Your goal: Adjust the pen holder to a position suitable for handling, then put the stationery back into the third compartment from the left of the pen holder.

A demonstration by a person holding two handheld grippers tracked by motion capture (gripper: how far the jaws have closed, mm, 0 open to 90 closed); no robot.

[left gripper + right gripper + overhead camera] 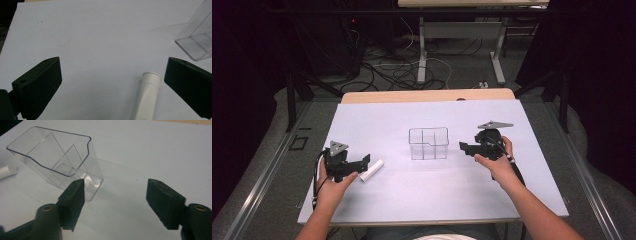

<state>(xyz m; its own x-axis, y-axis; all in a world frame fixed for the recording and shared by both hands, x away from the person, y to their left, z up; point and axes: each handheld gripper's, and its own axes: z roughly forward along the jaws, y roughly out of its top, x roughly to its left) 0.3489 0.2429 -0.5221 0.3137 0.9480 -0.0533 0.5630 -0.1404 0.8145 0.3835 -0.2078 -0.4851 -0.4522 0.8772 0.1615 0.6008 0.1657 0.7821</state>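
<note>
Nearest the person, the left gripper rests low on the white desk with its jaws spread wide and holding nothing; the white tube lies flat on the desk between them, close to the right-hand jaw in the left gripper view, though contact cannot be told. Farther in, the right gripper has its jaws well apart and empty, just beside the clear plastic divided box, which stands upright mid-desk.
</note>
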